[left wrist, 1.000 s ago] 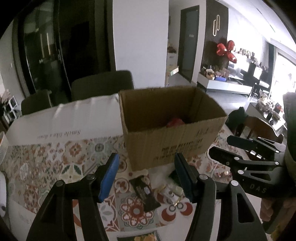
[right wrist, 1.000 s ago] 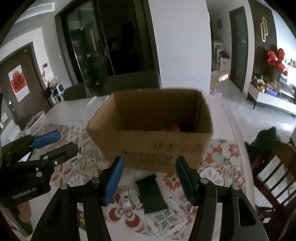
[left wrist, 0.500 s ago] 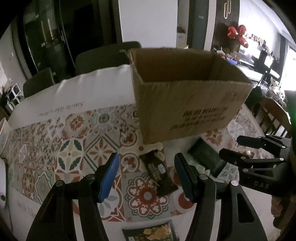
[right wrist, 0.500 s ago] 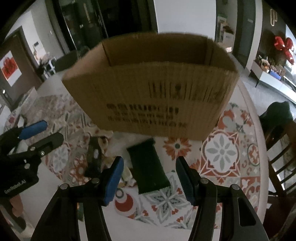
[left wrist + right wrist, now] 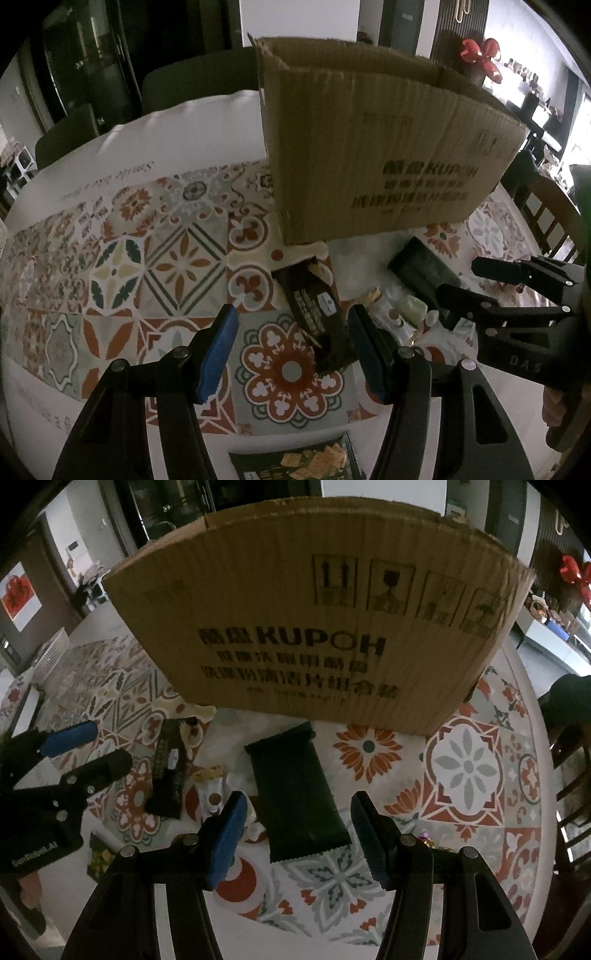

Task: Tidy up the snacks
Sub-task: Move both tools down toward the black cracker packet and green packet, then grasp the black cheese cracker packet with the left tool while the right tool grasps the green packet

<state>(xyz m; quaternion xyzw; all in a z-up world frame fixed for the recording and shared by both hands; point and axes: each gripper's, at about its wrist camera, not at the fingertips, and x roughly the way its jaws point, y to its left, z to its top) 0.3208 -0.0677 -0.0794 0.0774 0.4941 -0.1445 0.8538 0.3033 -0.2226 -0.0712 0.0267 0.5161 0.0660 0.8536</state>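
Observation:
A brown cardboard box [image 5: 373, 147] stands on the patterned tablecloth; it also fills the top of the right wrist view [image 5: 314, 627]. A black snack bar [image 5: 314, 306] lies between the fingers of my open left gripper [image 5: 291, 350]. A dark green snack packet [image 5: 295, 786] lies between the fingers of my open right gripper [image 5: 299, 830]; it also shows in the left wrist view [image 5: 421, 269]. Both grippers are empty and low over the table. Small wrapped sweets [image 5: 214, 794] lie between the two packets.
A green cracker packet [image 5: 295, 461] lies at the table's near edge. A wooden chair [image 5: 569, 794] stands at the right of the table, dark chairs [image 5: 184, 85] behind it. The box's inside is hidden.
Both grippers have come down and forward towards the table. The box now looms large and its inside is out of sight. Each gripper now straddles a packet.

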